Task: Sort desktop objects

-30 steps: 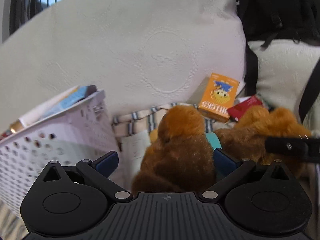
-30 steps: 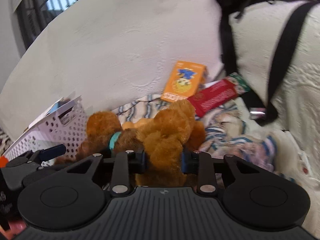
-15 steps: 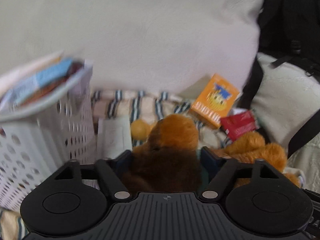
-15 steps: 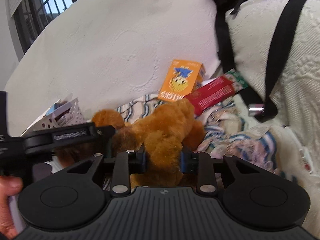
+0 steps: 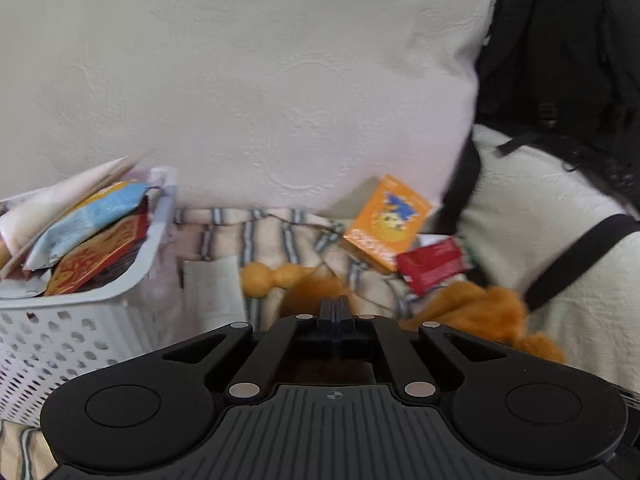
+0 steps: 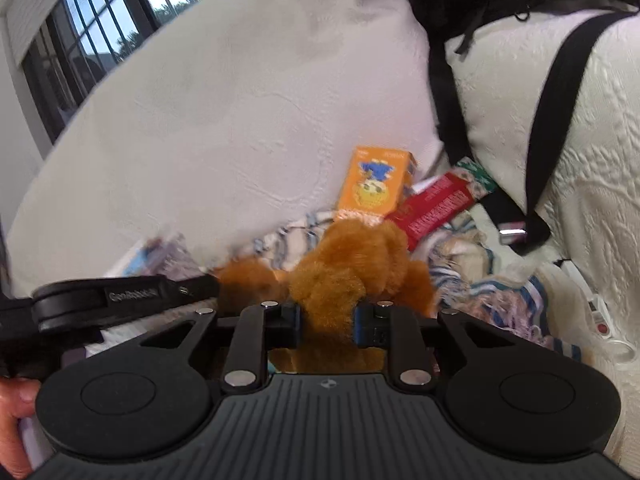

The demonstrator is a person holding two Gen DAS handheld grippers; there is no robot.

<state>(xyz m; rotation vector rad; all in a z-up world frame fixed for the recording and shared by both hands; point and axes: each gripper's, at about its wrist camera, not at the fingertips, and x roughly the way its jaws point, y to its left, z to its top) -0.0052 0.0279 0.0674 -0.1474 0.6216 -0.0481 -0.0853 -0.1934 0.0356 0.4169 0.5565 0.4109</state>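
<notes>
A brown plush toy point(image 6: 352, 256) lies on a striped cloth in front of a large cream pillow. My right gripper point(image 6: 328, 316) has its blue pads pressed into the plush's body, and its jaws are closing. My left gripper point(image 5: 336, 308) is shut, fingers pressed together, with brown fur point(image 5: 316, 292) just behind and under them. I cannot tell whether any fur is pinched. In the right wrist view the left gripper point(image 6: 124, 298) reaches in from the left to the plush's head. An orange box point(image 5: 386, 224) and a red packet point(image 5: 434, 266) lean behind the plush.
A white perforated basket point(image 5: 60, 340) at the left holds several packets and papers. A small orange gourd-shaped toy point(image 5: 264, 278) and a white paper point(image 5: 212, 292) lie beside it. A black backpack point(image 5: 560, 60) hangs over a cream cushion at the right. A hand point(image 6: 12, 412) shows at the left edge.
My left gripper went from wide open around the plush's head to fully shut and rose, so the basket's contents now show. My right gripper squeezed the plush tighter and lifted a little.
</notes>
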